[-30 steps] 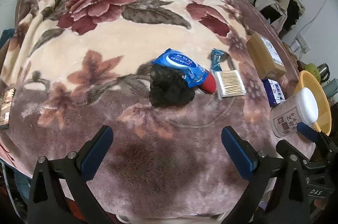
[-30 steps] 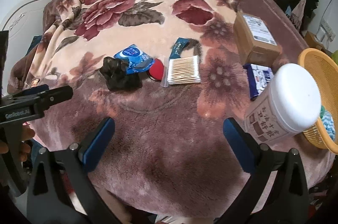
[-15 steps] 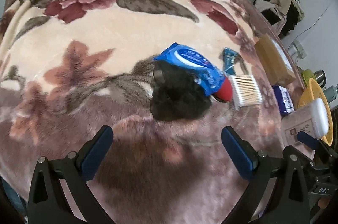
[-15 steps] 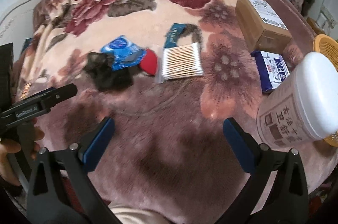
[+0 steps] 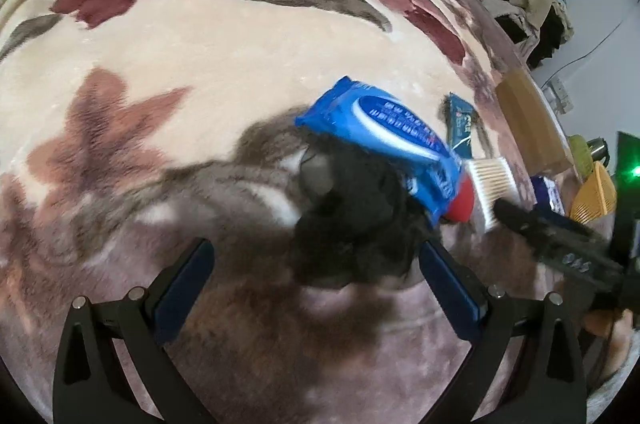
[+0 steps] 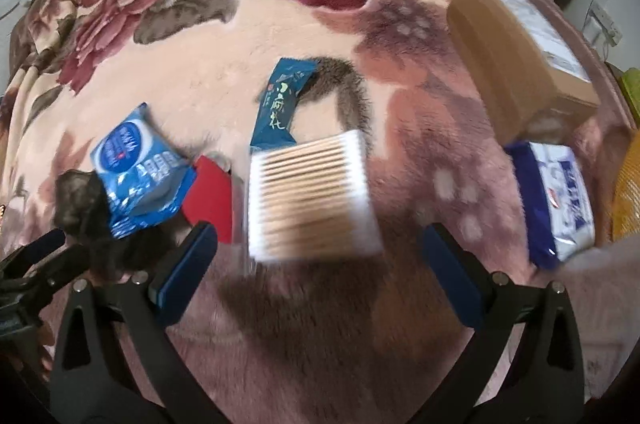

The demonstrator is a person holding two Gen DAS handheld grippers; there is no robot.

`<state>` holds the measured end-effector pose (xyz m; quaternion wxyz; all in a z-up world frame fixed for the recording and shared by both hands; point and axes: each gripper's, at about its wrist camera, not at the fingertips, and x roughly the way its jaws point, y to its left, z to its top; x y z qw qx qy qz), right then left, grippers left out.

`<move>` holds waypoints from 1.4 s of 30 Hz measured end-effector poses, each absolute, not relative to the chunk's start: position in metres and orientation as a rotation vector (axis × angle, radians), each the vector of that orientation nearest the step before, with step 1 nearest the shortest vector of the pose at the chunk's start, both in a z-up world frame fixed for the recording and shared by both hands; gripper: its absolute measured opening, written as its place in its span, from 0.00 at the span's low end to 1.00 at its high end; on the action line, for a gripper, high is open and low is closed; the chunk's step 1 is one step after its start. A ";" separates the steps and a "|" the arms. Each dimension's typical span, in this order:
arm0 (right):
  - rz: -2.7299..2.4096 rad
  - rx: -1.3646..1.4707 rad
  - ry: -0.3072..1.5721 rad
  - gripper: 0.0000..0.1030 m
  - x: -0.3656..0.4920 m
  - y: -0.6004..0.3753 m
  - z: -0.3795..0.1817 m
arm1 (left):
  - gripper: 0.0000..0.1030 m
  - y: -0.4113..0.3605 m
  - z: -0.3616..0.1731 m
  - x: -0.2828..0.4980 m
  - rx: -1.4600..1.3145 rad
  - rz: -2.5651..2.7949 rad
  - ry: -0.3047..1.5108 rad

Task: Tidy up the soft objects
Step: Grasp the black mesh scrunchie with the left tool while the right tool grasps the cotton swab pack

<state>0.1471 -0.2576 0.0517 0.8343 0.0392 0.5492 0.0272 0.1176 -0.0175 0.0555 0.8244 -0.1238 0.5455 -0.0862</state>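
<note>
now cotton swab pack [image 6: 310,195] lies flat, sticks running left-right.

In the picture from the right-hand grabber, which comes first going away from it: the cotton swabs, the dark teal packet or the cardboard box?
From the right gripper:
1. Cotton swabs, straight ahead between its open fingers.
2. Dark teal packet, just beyond the swabs, slightly left.
3. Cardboard box, far off to the right.

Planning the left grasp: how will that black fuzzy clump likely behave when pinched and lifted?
The black fuzzy clump looks rumpled and shapeless, so it will probably squash and droop rather than hold form. It seems light. The blue wipes pack overlaps its top edge and may shift or slide off when the open left tool lifts.
</note>
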 end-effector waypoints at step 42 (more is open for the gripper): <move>0.190 0.140 1.264 0.92 0.067 -0.203 0.032 | 0.90 0.018 0.027 0.063 -0.410 -0.186 1.240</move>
